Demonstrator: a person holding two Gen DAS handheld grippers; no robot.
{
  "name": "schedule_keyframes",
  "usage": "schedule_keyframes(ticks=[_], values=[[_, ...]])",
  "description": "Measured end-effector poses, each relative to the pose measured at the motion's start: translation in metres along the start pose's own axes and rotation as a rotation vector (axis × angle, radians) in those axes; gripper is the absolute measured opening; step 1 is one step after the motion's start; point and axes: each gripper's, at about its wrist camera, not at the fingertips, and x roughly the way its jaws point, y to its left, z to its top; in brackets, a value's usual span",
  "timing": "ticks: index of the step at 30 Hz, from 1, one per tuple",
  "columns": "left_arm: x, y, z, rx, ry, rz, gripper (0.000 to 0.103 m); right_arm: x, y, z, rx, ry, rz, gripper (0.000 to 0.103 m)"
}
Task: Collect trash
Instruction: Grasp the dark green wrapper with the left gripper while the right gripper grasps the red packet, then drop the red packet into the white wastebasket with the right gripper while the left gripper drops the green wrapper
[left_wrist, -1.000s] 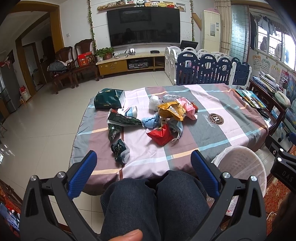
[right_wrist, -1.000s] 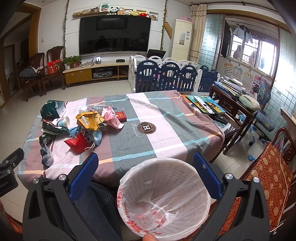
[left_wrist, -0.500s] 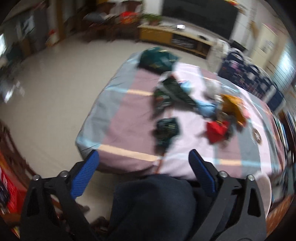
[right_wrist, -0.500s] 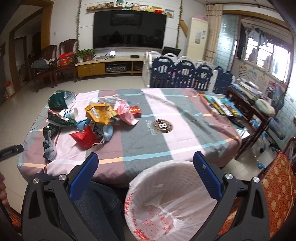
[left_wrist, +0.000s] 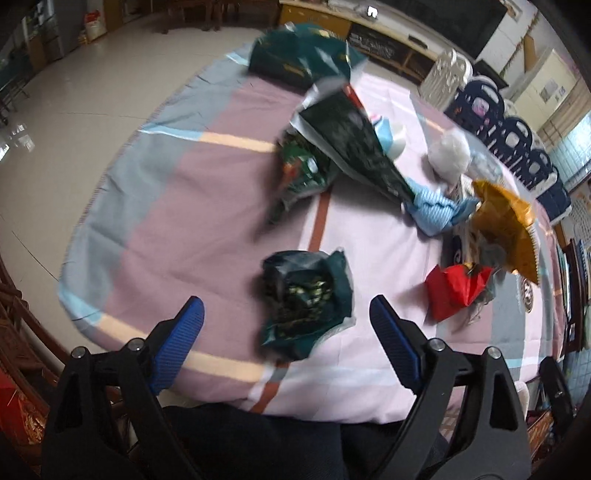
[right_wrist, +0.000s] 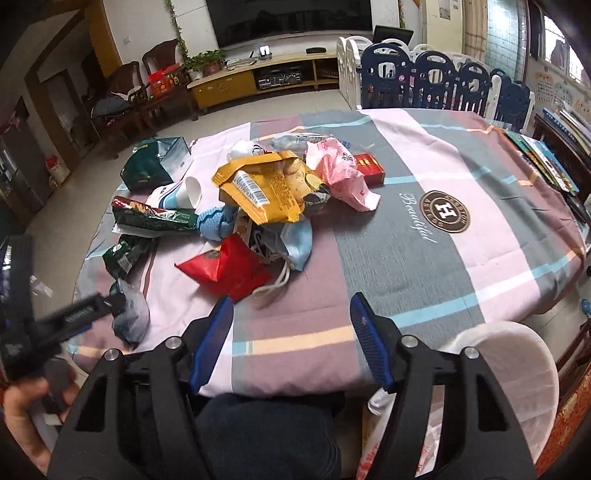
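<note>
A pile of trash lies on the table's striped cloth (right_wrist: 406, 258). A crumpled dark green wrapper (left_wrist: 306, 295) lies nearest the front edge; my left gripper (left_wrist: 286, 314) is open, its jaws on either side of it, just short of it. In the right wrist view this wrapper (right_wrist: 129, 317) shows at the left, with the left gripper beside it. My right gripper (right_wrist: 291, 321) is open and empty, low over the front edge, near a red packet (right_wrist: 225, 269). A yellow snack bag (right_wrist: 266, 188), a pink bag (right_wrist: 340, 173) and a paper cup (right_wrist: 181, 194) lie further back.
A white bin with a plastic liner (right_wrist: 509, 369) stands on the floor at the right, beside my knees. Books (right_wrist: 546, 162) lie on a side table at the far right. A blue and white playpen fence (right_wrist: 424, 77) stands behind the table.
My left gripper has swung left and forward, down over the dark green wrapper. My right gripper has moved left, from above the bin to the table's front edge.
</note>
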Motion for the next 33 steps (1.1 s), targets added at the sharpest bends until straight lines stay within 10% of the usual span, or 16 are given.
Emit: schedule_keyframes(ticks=[3,13,17,27,33], values=[[0.019,-0.004,0.001,-0.006,0.057,-0.022,0.055,0.017,0.007,0.010,-0.019,0.022,0.038,0.067],[-0.003,0.022,-0.002,-0.080,-0.053,0.031,0.046,0.115,0.077,0.019,-0.216,0.206,0.034,0.079],[-0.020,0.034,0.000,-0.107,-0.102,0.041,0.045,0.115,0.074,0.018,-0.200,0.218,0.097,0.040],[-0.085,0.017,-0.011,-0.039,-0.201,-0.012,0.045,-0.015,0.021,0.003,-0.112,0.037,0.215,0.037],[-0.129,-0.035,-0.037,0.113,-0.232,-0.129,0.045,-0.112,-0.058,-0.023,-0.037,-0.097,0.054,0.037]])
